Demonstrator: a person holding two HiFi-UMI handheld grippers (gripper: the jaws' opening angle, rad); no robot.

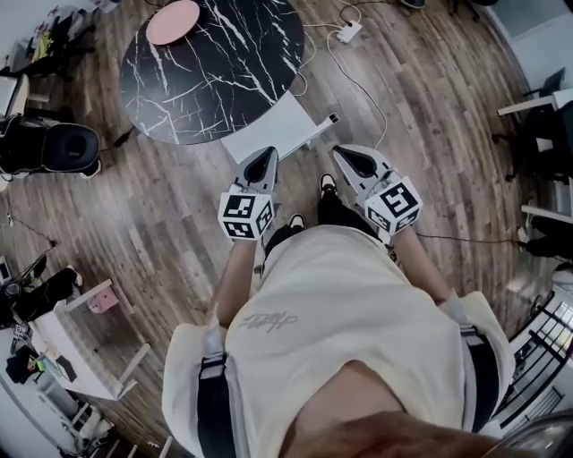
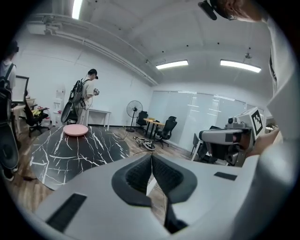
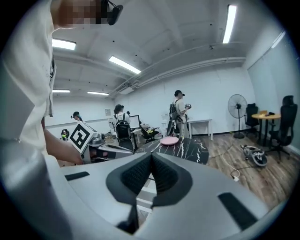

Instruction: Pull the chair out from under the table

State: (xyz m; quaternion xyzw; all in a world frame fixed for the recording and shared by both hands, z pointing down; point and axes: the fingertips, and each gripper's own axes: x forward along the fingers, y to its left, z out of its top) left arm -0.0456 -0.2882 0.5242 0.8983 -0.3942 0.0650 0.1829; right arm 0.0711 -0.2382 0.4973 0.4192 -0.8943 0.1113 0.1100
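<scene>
A white chair sticks out from under the near edge of a round black marble table. My left gripper and right gripper hover side by side just short of the chair, both shut with nothing in them. Neither touches the chair. In the left gripper view the closed jaws point past the table, and a sliver of white chair shows below them. The right gripper view shows its closed jaws, the table and white chair parts underneath.
A pink plate lies on the table's far side. A power strip with a cable is on the wood floor beyond the chair. A black office chair stands left, a white desk lower left, dark chairs right. People stand at the far wall.
</scene>
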